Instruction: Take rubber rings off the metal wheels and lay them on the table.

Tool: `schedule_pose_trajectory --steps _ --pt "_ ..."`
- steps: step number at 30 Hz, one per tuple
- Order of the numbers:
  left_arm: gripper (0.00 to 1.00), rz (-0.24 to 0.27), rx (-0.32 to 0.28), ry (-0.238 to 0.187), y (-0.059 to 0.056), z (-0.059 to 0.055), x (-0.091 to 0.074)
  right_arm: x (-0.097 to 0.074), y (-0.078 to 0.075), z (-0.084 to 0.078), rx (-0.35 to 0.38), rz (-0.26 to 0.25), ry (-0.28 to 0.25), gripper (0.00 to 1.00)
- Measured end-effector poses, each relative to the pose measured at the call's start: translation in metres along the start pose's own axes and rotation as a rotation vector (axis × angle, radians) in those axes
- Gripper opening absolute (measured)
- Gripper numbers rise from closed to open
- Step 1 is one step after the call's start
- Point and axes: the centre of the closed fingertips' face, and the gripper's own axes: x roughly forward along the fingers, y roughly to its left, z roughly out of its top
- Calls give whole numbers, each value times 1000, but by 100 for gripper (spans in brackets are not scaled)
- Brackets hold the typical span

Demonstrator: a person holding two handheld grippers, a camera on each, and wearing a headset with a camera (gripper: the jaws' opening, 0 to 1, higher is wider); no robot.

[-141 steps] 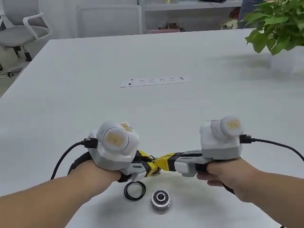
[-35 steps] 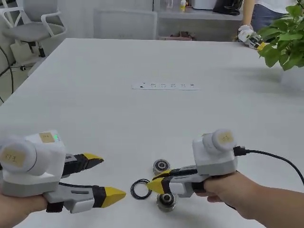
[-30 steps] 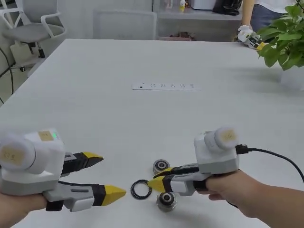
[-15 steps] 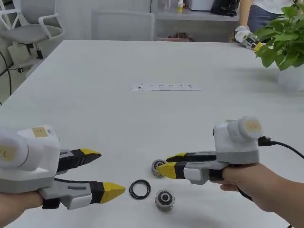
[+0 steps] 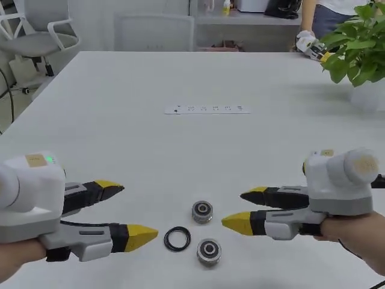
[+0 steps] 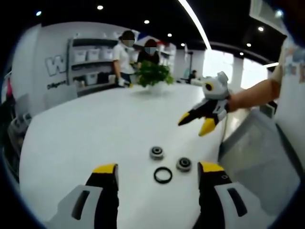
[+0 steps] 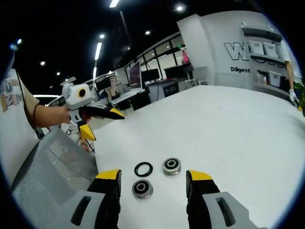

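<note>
Left tool (image 5: 133,211) and right tool (image 5: 234,209) both gape wide, empty. Rubber ring (image 5: 177,238) on desk (image 5: 180,150): probably soft, light, stretchy. Metal wheels (image 5: 202,211) likely stiff, slick; clamp the faces, peel at rim.

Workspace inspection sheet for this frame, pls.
Surface: white table, level.
Job's things: rubber ring lying flat; far wheel and near wheel beside it, apart.
Clutter: power strip mid-table.
Grippers: left gripper and right gripper, jaws open, holding nothing, either side of the parts.
Cables: dark lead on the floor.
Surroundings: office chair, potted plant, people behind.
</note>
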Motion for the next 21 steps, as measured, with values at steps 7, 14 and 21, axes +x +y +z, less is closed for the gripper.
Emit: schedule_pose_trajectory --steps 7,14,21 --pt "72 15 5 4 -3 -5 -5 -13 2 -9 -39 -26 11 63" --pt "75 20 21 10 -9 -7 -11 -27 6 -15 -69 -50 6 69" --pt "77 30 24 11 -12 -11 -17 -38 5 -22 -57 -80 0 70"
